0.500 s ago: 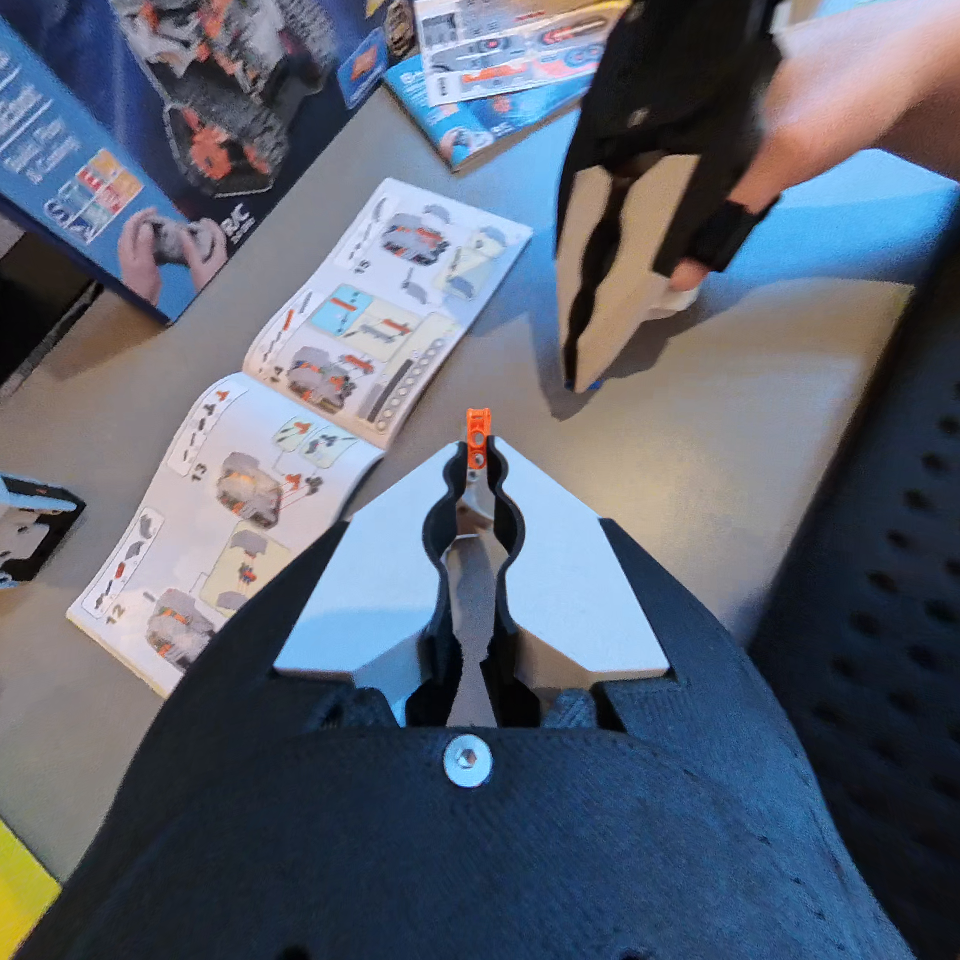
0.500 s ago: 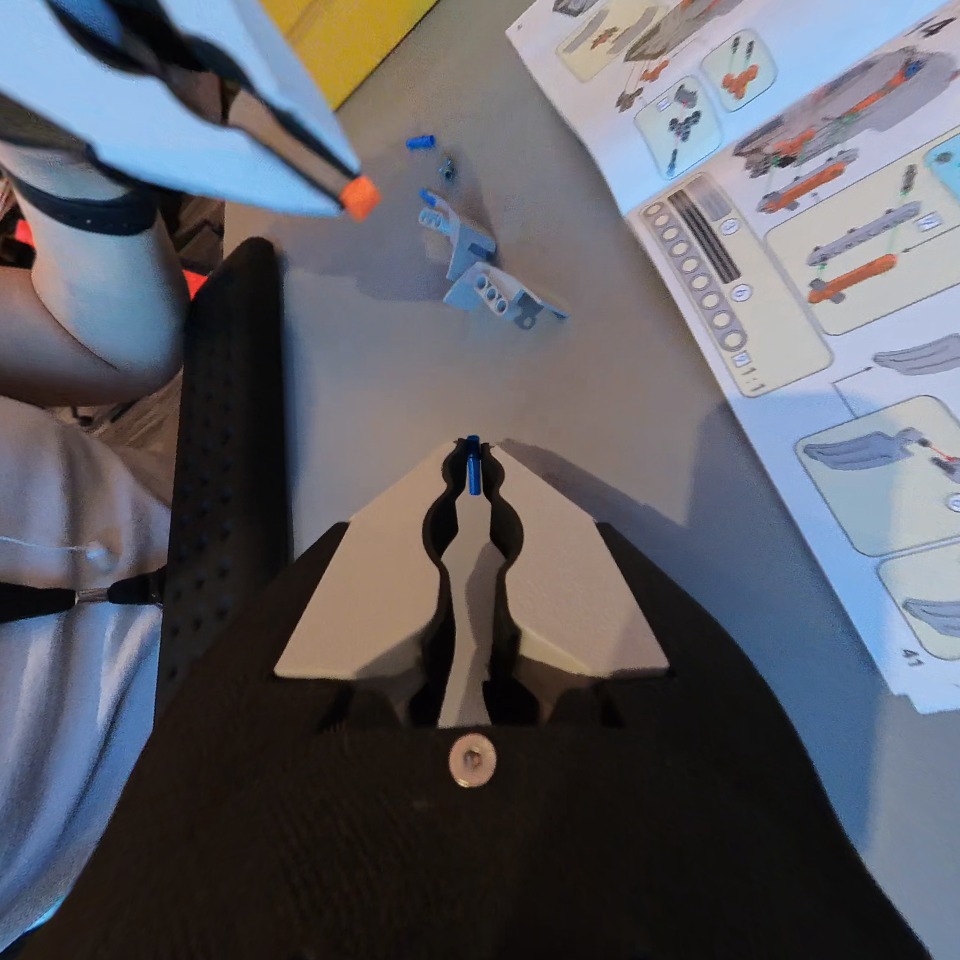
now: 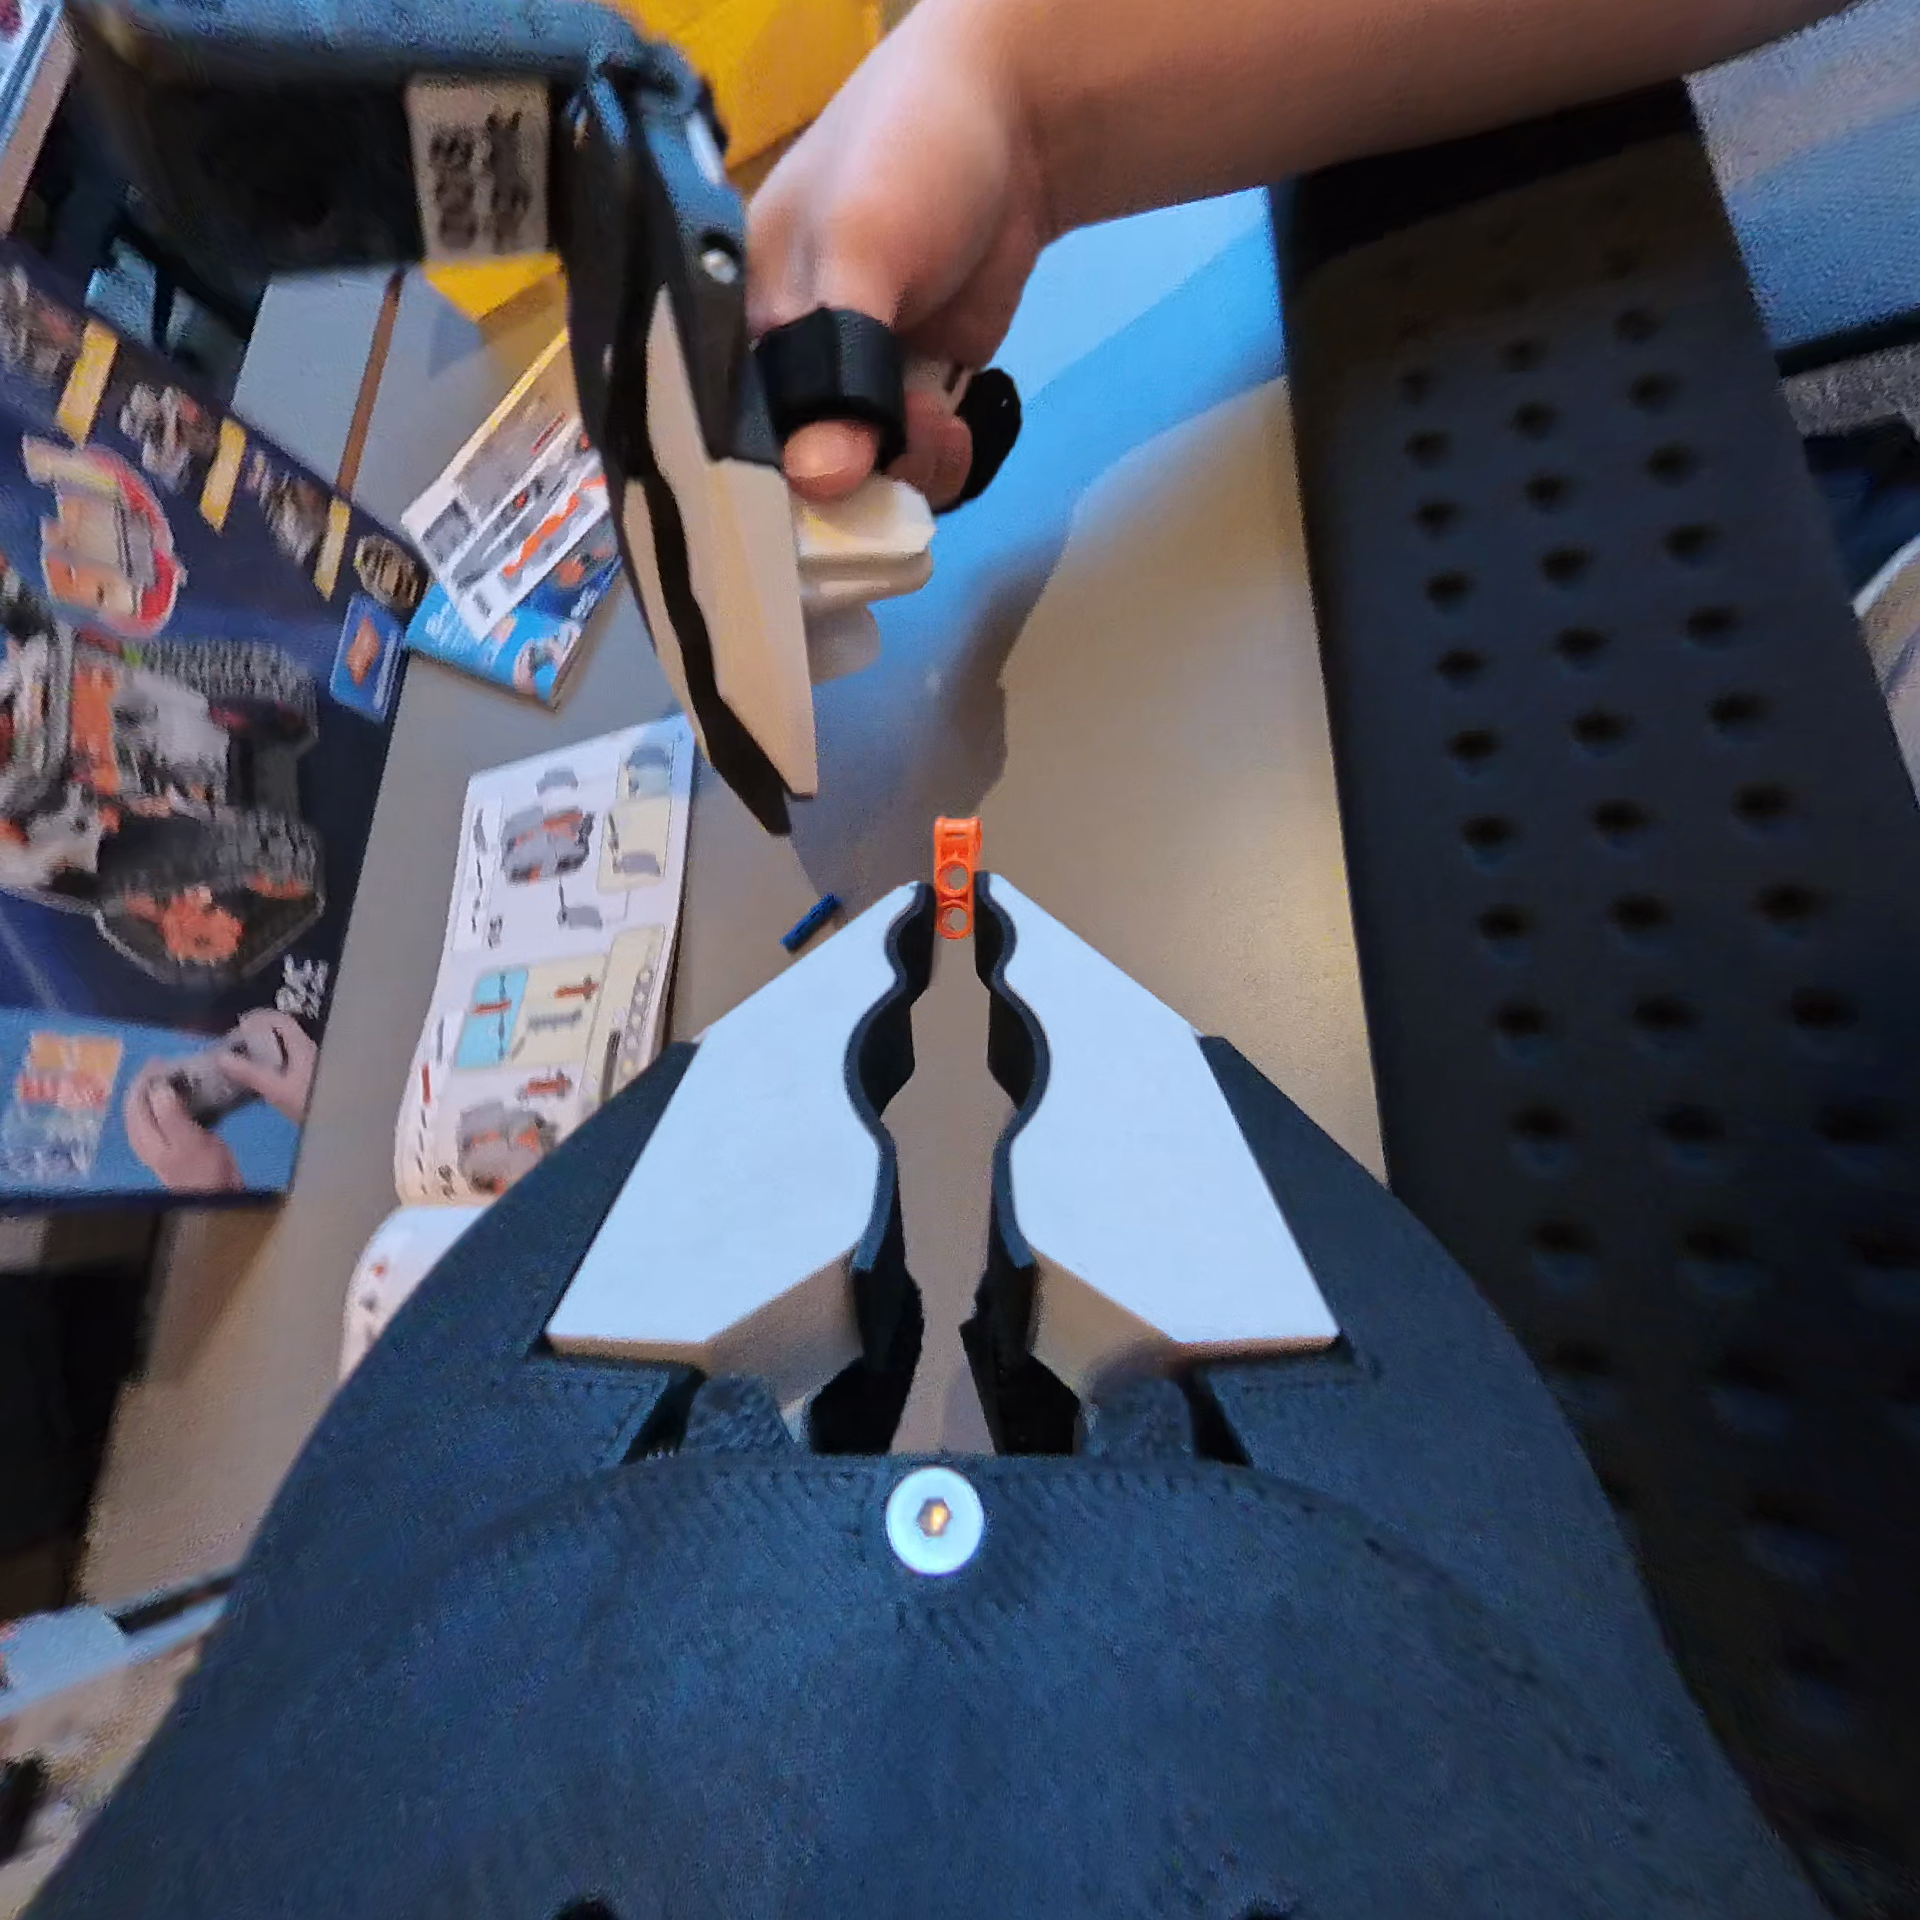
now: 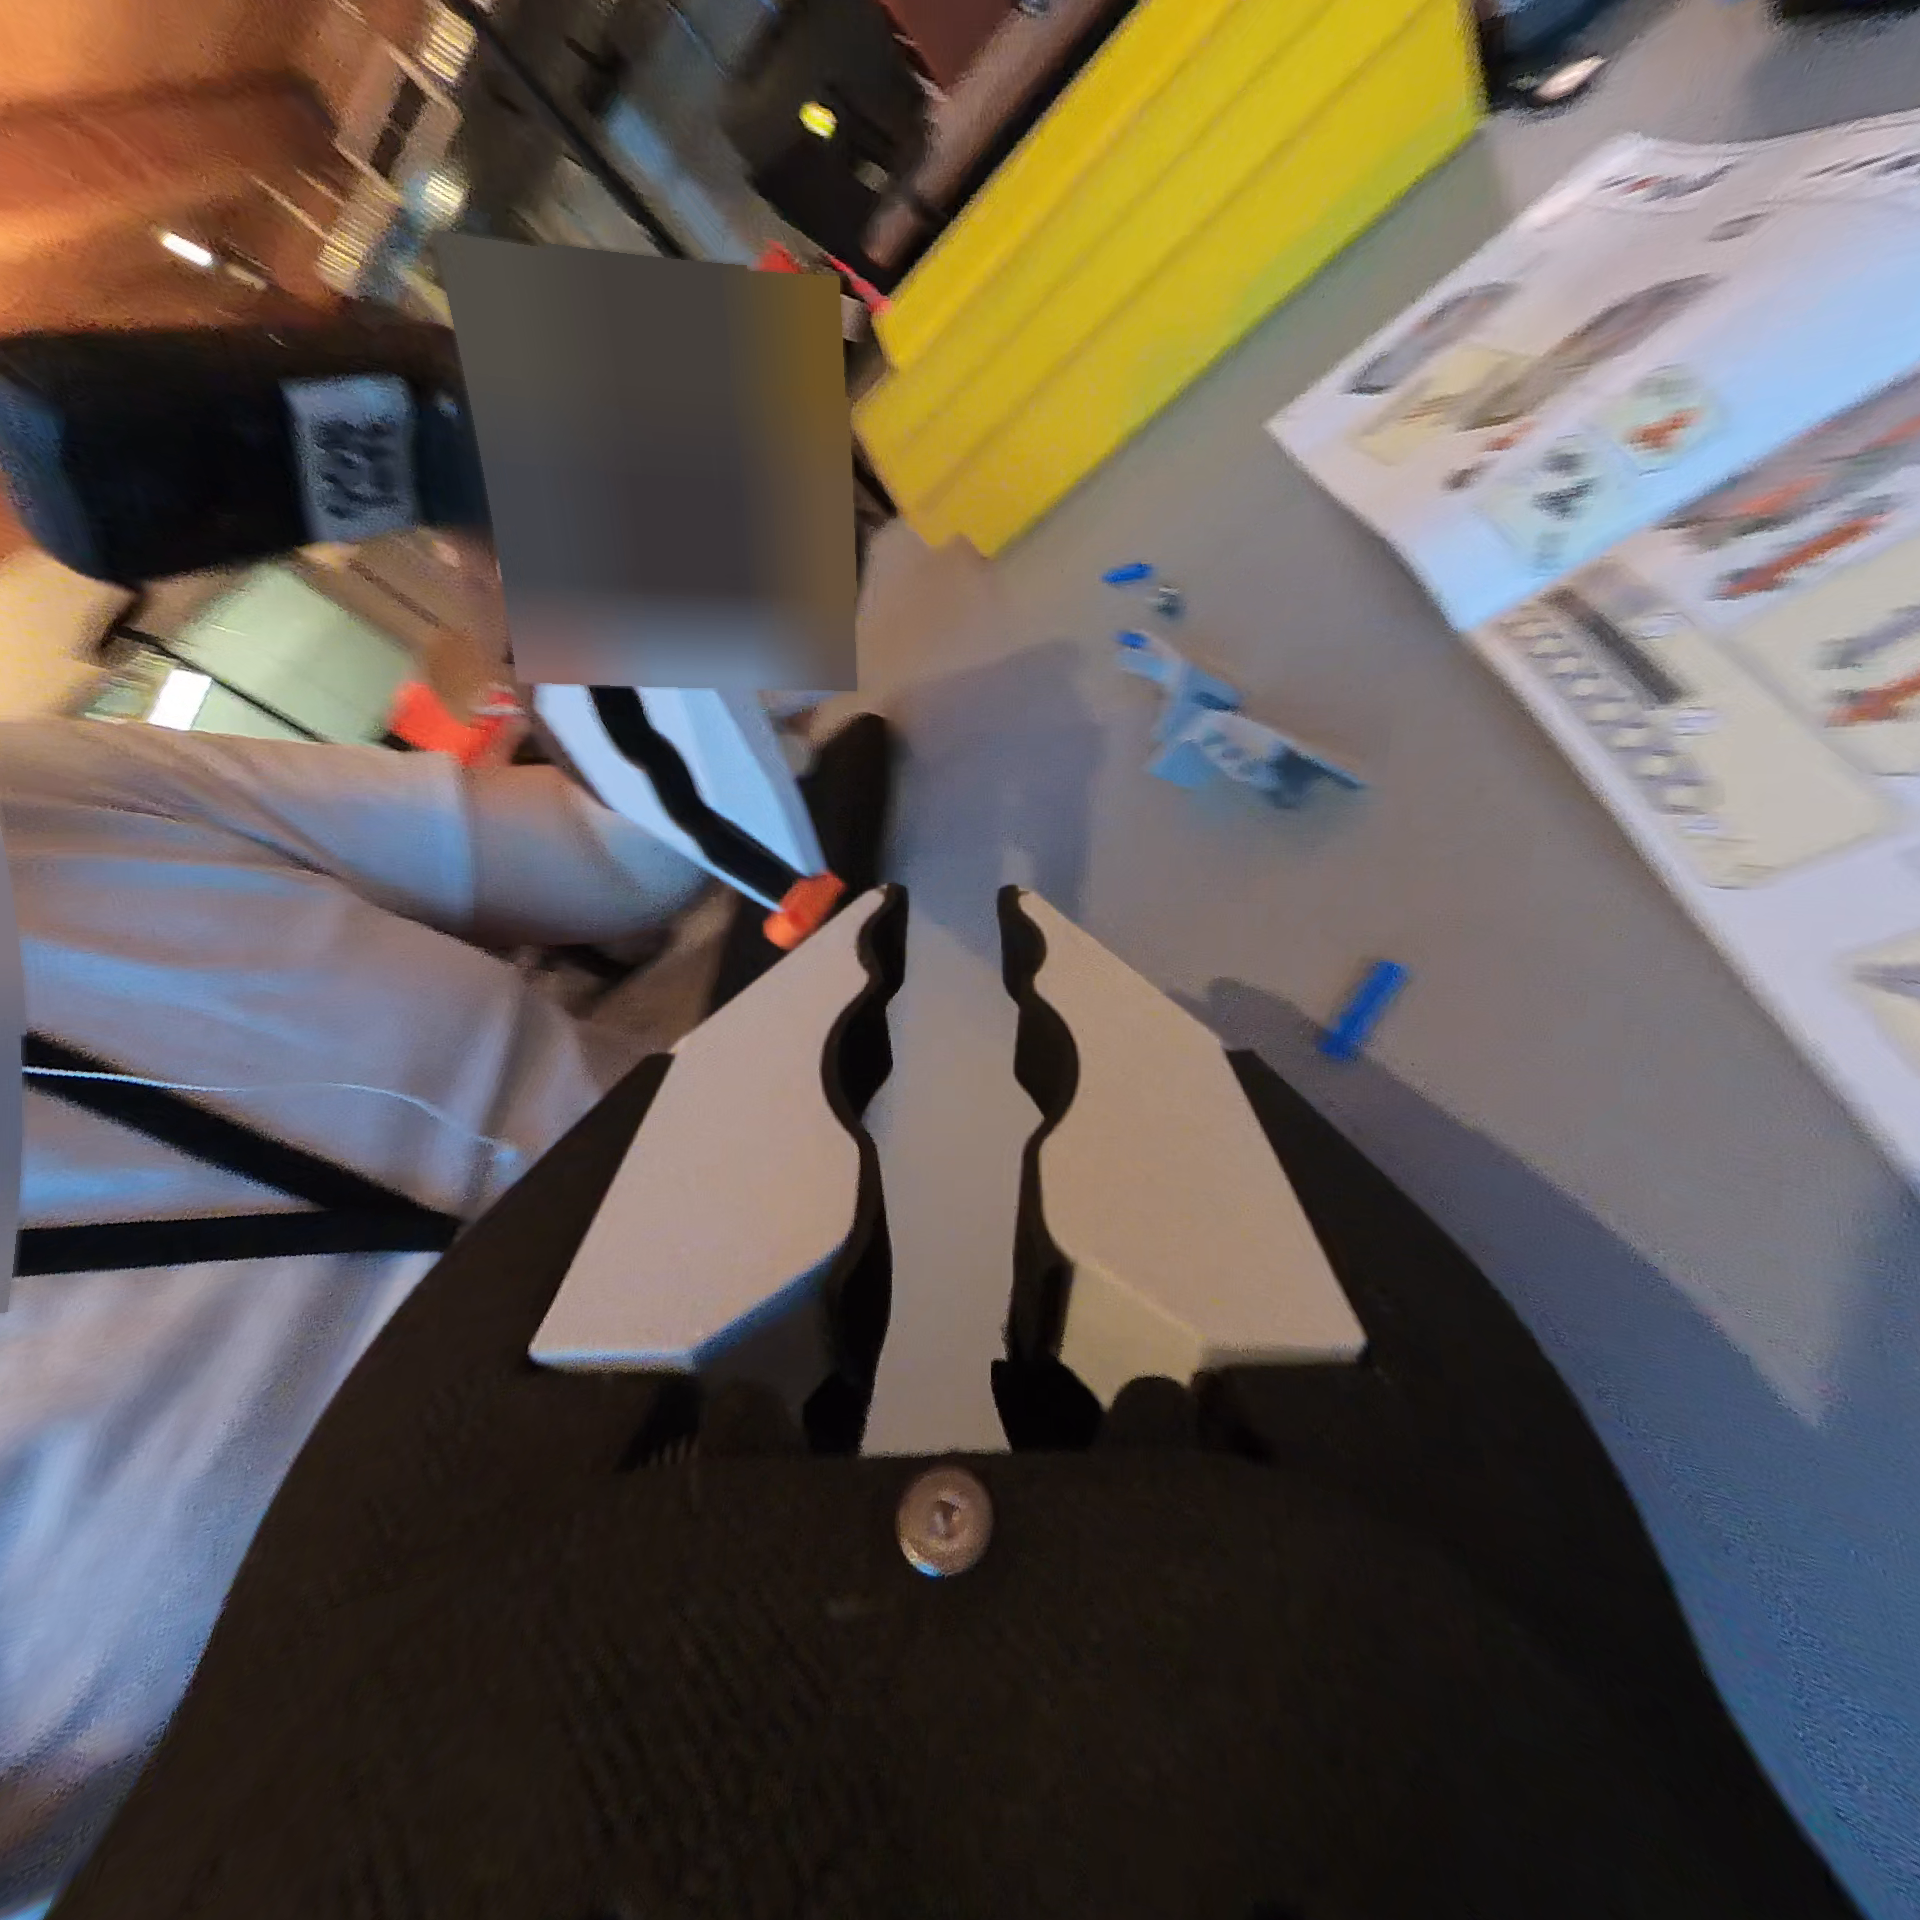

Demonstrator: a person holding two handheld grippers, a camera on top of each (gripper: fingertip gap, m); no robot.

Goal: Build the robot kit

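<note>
The left hand-held gripper (image 3: 956, 904) is clamped on one orange piece (image 3: 956, 875). The piece stands upright between the tips and sticks out beyond them, above the bench (image 3: 1164, 727).

The right hand-held gripper (image 4: 951, 904) has its jaws apart, with nothing between them. In the left wrist view it hangs at 11 o'clock from the orange piece, near it but not touching, and a hand (image 3: 914, 208) holds it.

One blue pin (image 4: 1361, 1008) lies loose on the bench at 3 o'clock from the right tips, just beside them. Two more small blue pins (image 4: 1127, 571) seem to lie farther off at 1 o'clock, but they are blurred. Beside these lies a grey part (image 4: 1236, 738); I cannot tell whether it is one piece or two.

I also count one open booklet (image 4: 1662, 520) at 2 o'clock, one yellow bin (image 4: 1143, 260) at 12 o'clock, and one big box (image 3: 156, 727) at 9 o'clock in the left wrist view.
</note>
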